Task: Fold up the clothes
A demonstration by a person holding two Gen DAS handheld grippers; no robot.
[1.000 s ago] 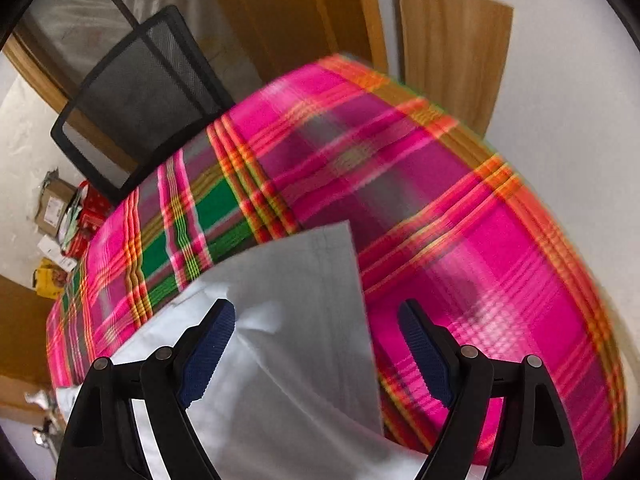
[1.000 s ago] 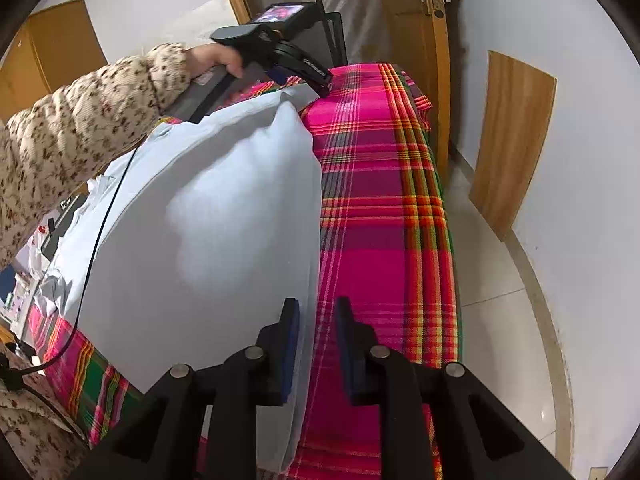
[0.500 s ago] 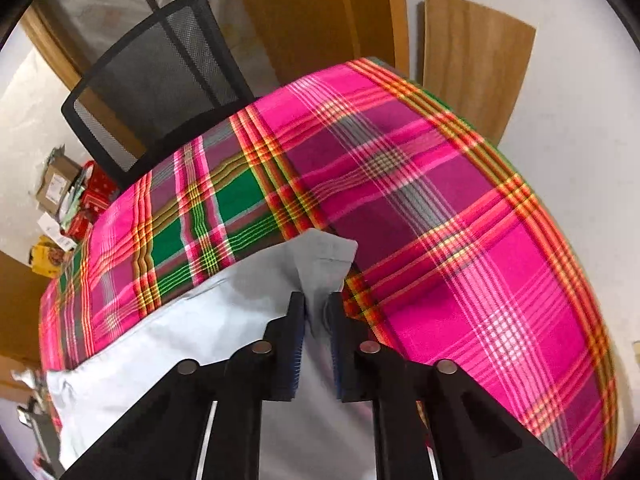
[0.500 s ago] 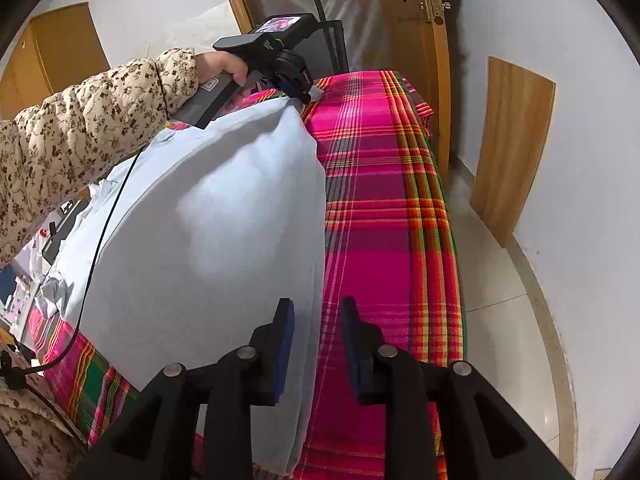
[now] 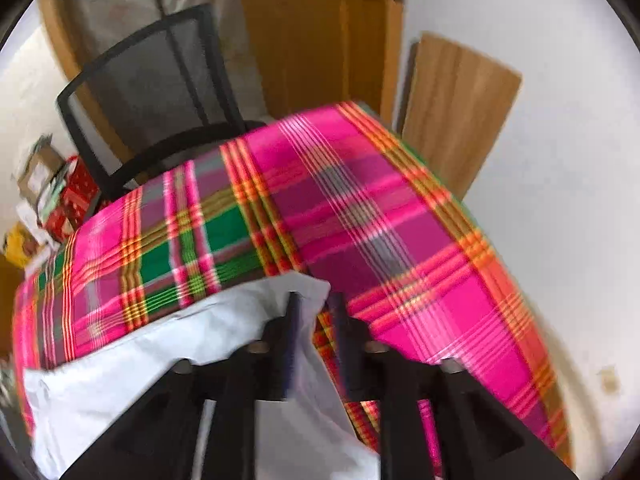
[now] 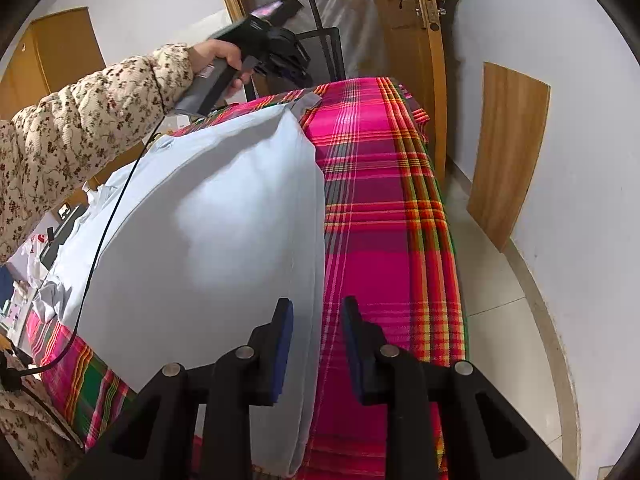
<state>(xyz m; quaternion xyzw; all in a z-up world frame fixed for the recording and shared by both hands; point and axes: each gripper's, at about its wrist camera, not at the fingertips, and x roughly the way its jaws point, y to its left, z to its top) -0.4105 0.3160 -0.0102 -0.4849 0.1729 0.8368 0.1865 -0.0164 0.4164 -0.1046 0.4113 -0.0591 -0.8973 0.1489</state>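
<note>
A pale blue garment (image 6: pixel 208 220) lies folded over on the table, which is covered by a pink plaid cloth (image 6: pixel 380 220). Its long folded edge runs between the fingers of my right gripper (image 6: pixel 317 302); the pads stand apart and do not press it. My left gripper (image 5: pixel 315 298) hovers over the garment's far corner (image 5: pixel 308 284). Its jaws are opening, with the corner loose between them. In the right wrist view a hand holds the left gripper (image 6: pixel 298 74) just above that corner (image 6: pixel 308 100).
A black mesh chair (image 5: pixel 160 92) stands at the table's far end. A wooden board (image 6: pixel 508 152) leans on the white wall to the right, beside a wooden door (image 6: pixel 416 20). Boxes (image 5: pixel 60 196) sit on the floor. A black cable (image 6: pixel 104 232) crosses the garment.
The left gripper's jaws went from wide to nearly shut on the garment's corner, then parted again as it rose a little. The right jaws widened slightly around the folded edge.
</note>
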